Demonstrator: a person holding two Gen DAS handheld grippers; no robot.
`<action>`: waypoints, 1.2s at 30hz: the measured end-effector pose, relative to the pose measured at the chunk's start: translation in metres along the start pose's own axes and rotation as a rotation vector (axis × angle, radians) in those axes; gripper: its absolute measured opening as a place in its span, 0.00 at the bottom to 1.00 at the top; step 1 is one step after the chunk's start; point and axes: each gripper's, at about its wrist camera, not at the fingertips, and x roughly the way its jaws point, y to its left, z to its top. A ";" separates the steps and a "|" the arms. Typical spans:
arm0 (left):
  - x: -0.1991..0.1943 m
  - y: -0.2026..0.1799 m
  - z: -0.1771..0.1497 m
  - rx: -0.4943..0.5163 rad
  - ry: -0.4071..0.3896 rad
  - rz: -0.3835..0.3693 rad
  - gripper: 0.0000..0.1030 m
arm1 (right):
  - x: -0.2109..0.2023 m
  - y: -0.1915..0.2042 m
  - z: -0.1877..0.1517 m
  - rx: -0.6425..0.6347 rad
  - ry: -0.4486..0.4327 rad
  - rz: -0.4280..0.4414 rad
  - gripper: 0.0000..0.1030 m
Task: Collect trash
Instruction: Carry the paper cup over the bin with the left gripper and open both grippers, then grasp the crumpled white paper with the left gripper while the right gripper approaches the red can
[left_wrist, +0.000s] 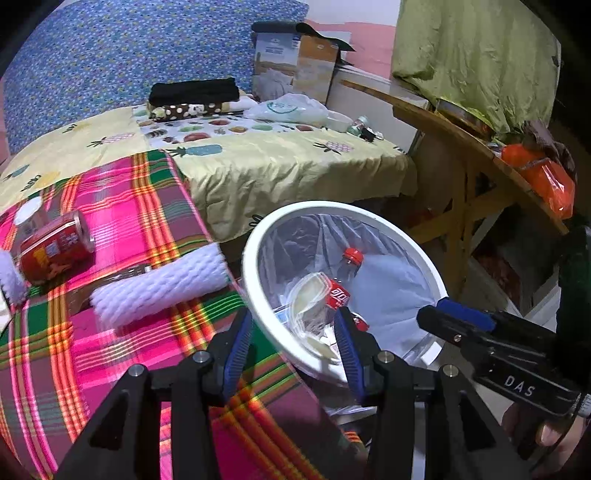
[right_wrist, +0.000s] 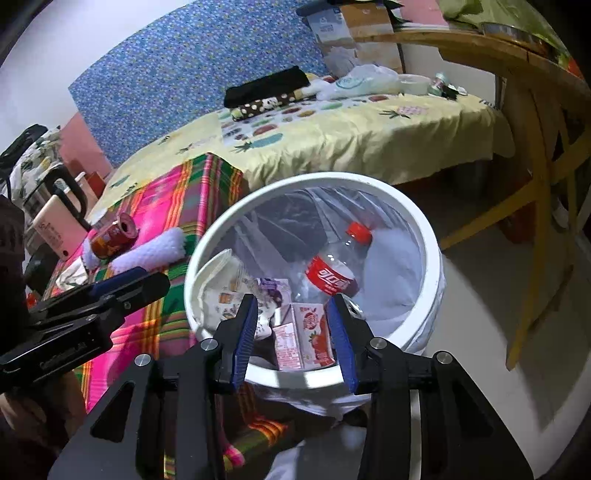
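A white trash bin (left_wrist: 255, 240) (right_wrist: 428, 236) with a clear liner stands beside the bed. In it lie a Coke bottle (left_wrist: 341, 284) (right_wrist: 332, 275), a pink strawberry milk carton (right_wrist: 308, 336), a clear plastic tub (left_wrist: 306, 295) and paper wrappers. My left gripper (left_wrist: 293, 317) (right_wrist: 140, 280) hangs open over the bin's near-left rim with nothing between its fingers. My right gripper (right_wrist: 291, 301) (left_wrist: 439, 314) is open above the bin; the carton shows between its fingers, clear of the left pad. A red can (left_wrist: 55, 247) (right_wrist: 112, 236) and a white foam net (left_wrist: 159, 291) (right_wrist: 151, 254) lie on the plaid cloth (left_wrist: 129, 206).
The bed carries a yellow pineapple quilt (left_wrist: 277, 166), folded clothes, a plastic bag and small items. A wooden table (left_wrist: 461, 147) (right_wrist: 535, 110) stands right of the bin. Cardboard boxes (left_wrist: 295, 62) sit at the back. A phone (right_wrist: 59, 229) and a kettle (right_wrist: 55, 188) are at the left.
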 end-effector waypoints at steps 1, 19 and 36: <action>-0.003 0.002 -0.002 -0.003 -0.004 0.004 0.46 | 0.000 0.002 0.000 -0.003 -0.002 0.006 0.42; -0.053 0.043 -0.035 -0.058 -0.060 0.127 0.46 | -0.012 0.049 -0.006 -0.110 -0.024 0.096 0.54; -0.083 0.084 -0.064 -0.136 -0.081 0.242 0.46 | -0.004 0.090 -0.014 -0.208 0.020 0.180 0.54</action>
